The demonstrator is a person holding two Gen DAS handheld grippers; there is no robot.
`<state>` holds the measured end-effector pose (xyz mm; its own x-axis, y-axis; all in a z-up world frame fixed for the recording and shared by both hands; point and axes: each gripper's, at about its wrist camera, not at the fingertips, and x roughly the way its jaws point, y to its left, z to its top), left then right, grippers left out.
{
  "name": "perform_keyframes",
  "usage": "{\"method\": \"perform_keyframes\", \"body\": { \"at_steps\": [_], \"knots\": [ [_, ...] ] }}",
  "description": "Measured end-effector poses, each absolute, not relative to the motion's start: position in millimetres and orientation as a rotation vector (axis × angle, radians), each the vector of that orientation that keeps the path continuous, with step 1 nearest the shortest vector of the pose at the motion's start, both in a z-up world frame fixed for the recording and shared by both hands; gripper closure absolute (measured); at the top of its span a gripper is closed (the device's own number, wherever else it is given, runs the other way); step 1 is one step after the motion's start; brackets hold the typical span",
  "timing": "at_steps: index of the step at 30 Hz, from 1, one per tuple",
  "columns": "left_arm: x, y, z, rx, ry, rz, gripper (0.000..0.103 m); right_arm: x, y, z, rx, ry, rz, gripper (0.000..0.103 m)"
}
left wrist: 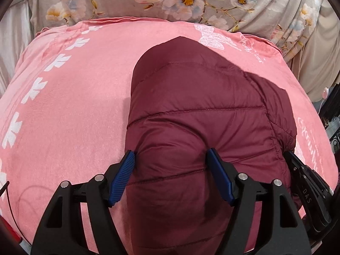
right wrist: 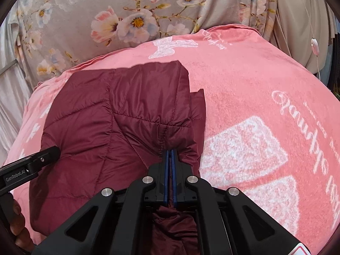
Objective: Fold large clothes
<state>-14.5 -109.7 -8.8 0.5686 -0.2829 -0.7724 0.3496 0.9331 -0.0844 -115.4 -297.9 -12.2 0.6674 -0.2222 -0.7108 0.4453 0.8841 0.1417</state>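
Right hand-held gripper (right wrist: 170, 155) clamps jacket (right wrist: 119, 110) hem – dead ahead

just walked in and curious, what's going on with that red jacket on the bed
A person with a handheld gripper in each hand is folding a maroon puffer jacket on a pink blanket. The right gripper is shut on a bunched bit of the jacket's fabric. The left gripper is open, its blue pads straddling the jacket without clamping it. A floral sheet lies behind.

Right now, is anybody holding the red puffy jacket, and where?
The right gripper pinches the maroon jacket at a gathered seam near its edge. The left gripper is open over it, holding nothing.
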Motion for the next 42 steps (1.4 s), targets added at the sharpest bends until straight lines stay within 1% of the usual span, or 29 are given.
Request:
{"method": "perform_keyframes", "body": {
  "at_steps": [8,11,13,14,15,16,17,18,19,22,25,29,33,34,35,36,37,38,39,40,41,42],
  "knots": [
    [-14.0,-114.7,-17.9,0.103,0.883,-0.365,0.034,-113.6,-295.4,-24.0,0.304,0.758,-0.399,0.102],
    [-13.2,-115.4,-20.5,0.104,0.883,-0.360,0.033,-114.4,-293.6,-17.5,0.289,0.762,-0.407,0.102],
    [-12.6,-115.2,-20.2,0.100,0.888,-0.358,0.033,-120.6,-292.7,-6.3,0.301,0.740,-0.410,0.099],
    [-11.8,-113.7,-18.8,0.093,0.892,-0.360,0.033,-125.6,-293.5,0.6,0.313,0.719,-0.411,0.096],
    [-10.7,-110.8,-16.8,0.082,0.897,-0.365,0.031,-130.3,-295.2,7.0,0.328,0.702,-0.419,0.087],
    [-9.0,-106.4,-14.0,0.063,0.909,-0.358,0.023,-133.1,-297.3,10.5,0.343,0.694,-0.425,0.079],
    [-7.3,-101.3,-12.6,0.037,0.922,-0.347,0.019,-135.0,-300.8,12.8,0.361,0.691,-0.430,0.059],
    [-4.8,-95.1,-12.7,-0.004,0.942,-0.347,0.015,-136.2,-305.0,13.3,0.386,0.696,-0.431,0.050],
    [-1.5,-89.9,-14.5,-0.042,0.969,-0.355,0.012,-134.7,-308.5,11.5,0.403,0.709,-0.425,0.050],
    [7.8,-82.3,-24.2,-0.123,1.049,-0.394,0.009,-128.5,-317.3,-3.5,0.479,0.774,-0.385,0.048],
    [11.4,-80.0,-31.0,-0.152,1.080,-0.418,0.005,-125.8,-321.0,-11.1,0.505,0.775,-0.342,0.044],
    [16.1,-79.6,-43.9,-0.223,1.154,-0.488,0.005,-121.8,-328.5,-21.0,0.570,0.798,-0.328,0.036],
    [13.0,-84.2,-47.0,-0.229,1.170,-0.525,0.005,-123.5,-335.8,-32.0,0.664,0.793,-0.288,0.033],
    [11.1,-86.1,-45.9,-0.213,1.168,-0.533,0.005,-123.3,-334.8,-31.6,0.659,0.794,-0.286,0.033],
    [9.0,-88.8,-44.6,-0.196,1.163,-0.537,0.005,-122.8,-334.0,-30.8,0.654,0.797,-0.284,0.036],
    [6.7,-91.1,-43.0,-0.181,1.157,-0.540,0.005,-121.3,-332.6,-30.2,0.664,0.797,-0.258,0.048],
    [3.8,-94.6,-40.2,-0.162,1.149,-0.540,0.007,-120.4,-332.6,-29.8,0.690,0.795,-0.224,0.057],
    [1.2,-97.2,-37.5,-0.150,1.140,-0.537,0.009,-119.4,-332.0,-28.7,0.703,0.796,-0.214,0.062],
    [-2.9,-99.2,-33.5,-0.135,1.128,-0.534,0.014,-117.6,-330.4,-25.9,0.694,0.795,-0.211,0.070],
    [-4.5,-101.2,-29.4,-0.124,1.118,-0.532,0.020,-117.2,-326.3,-20.3,0.668,0.787,-0.215,0.074],
    [-7.4,-102.7,-25.1,-0.109,1.104,-0.536,0.024,-117.2,-322.8,-16.3,0.650,0.784,-0.220,0.079],
    [-10.2,-104.4,-19.8,-0.092,1.088,-0.543,0.031,-117.6,-318.0,-9.7,0.623,0.776,-0.226,0.083]
  ]
}}
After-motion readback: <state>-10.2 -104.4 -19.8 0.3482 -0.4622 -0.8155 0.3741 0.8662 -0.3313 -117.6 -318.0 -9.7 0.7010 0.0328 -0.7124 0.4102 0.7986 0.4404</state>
